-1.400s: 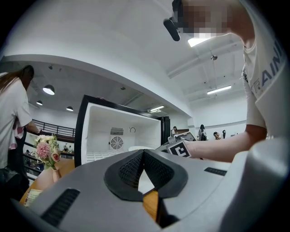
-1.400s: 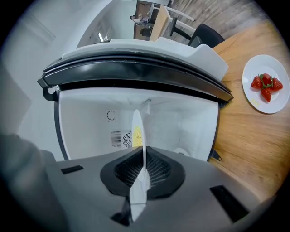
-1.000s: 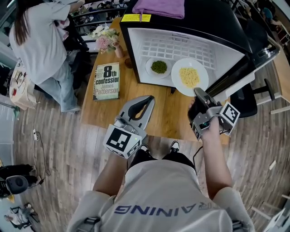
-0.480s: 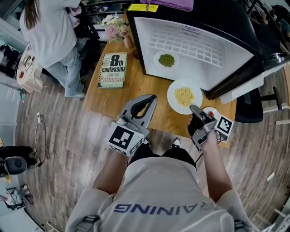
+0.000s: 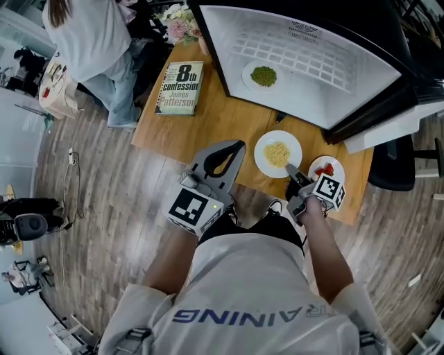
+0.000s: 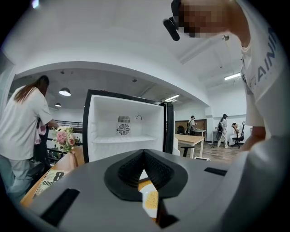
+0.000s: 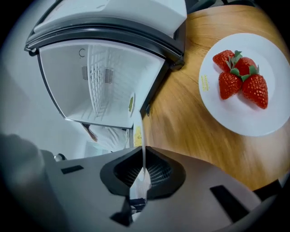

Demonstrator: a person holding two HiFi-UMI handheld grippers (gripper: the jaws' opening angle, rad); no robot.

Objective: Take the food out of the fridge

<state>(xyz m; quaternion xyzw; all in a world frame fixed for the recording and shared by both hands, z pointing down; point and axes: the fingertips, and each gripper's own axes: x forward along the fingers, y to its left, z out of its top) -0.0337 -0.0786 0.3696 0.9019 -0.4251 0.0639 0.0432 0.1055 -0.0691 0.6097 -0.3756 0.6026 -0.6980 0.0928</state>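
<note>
Far off to the left of my left tongs (image 5: pixel 236 145) runs a grey-brown plank floor (image 5: pixel 90 208), where a person (image 5: pixel 87 35) in a pale top stands by the corner of the wooden table (image 5: pixel 229 121). Ahead and left of those tongs a paperback book (image 5: pixel 180 88) lies flat on the warm, smooth wood, with a small bunch of pink flowers (image 5: pixel 177 17) beyond it. My left tongs hang over the near edge, their ribbed black pads closed together on nothing. Straight ahead of both tongs the fridge (image 5: pixel 229 41) stands open, black outside and glossy white within, a wire rack across its back. A round white plate of green food (image 5: pixel 263 75) sits inside. Between the two tongs, out on the table, is the round white plate of yellow food (image 5: pixel 276 154). My right tongs (image 5: pixel 291 169) are clamped on its thin near rim. I cannot tell whether it rests on the wood. Just right of those tongs a plate (image 7: pixel 235 113) holds red strawberries (image 7: pixel 240 74) with green leafy caps.
</note>
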